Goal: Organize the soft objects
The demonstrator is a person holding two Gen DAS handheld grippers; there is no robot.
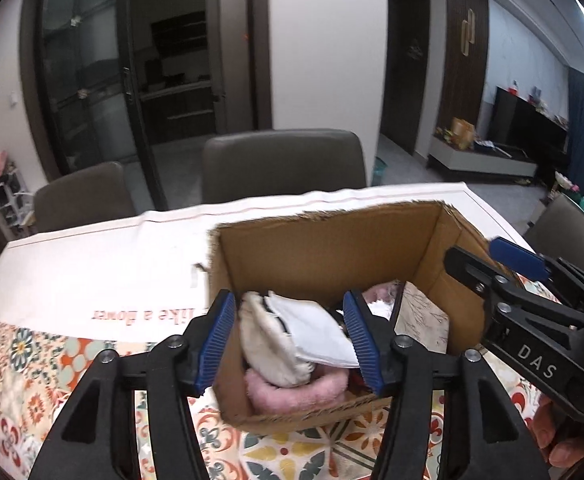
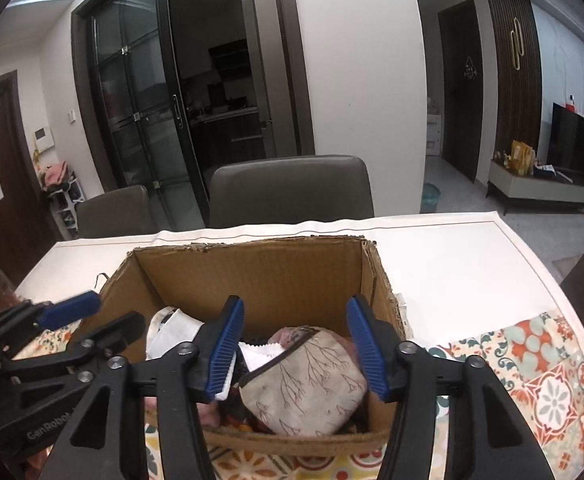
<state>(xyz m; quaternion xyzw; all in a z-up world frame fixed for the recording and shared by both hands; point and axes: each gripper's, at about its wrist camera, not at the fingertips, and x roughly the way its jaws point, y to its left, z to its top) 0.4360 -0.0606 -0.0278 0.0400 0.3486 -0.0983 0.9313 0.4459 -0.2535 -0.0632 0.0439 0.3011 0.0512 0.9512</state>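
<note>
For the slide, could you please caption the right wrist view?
Open right hand-held gripper above a patterned pouch in the cardboard box.

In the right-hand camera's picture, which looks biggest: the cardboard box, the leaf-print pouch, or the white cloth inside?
1. Cardboard box, clearly the largest.
2. Leaf-print pouch, lying in the box.
3. White cloth, though it is partly hidden behind a gripper finger, so its true size is unsure.

Table [image 2: 452, 256] under a white cloth and a patterned floral cloth [image 2: 548, 376]. Beyond the far edge, two grey chairs [image 2: 292, 188] pushed in side by side. Behind them a white pillar [image 2: 356, 80], dark glass sliding doors [image 2: 139, 100], and off right a low cabinet [image 2: 540, 186] beside a television [image 2: 576, 140].
</note>
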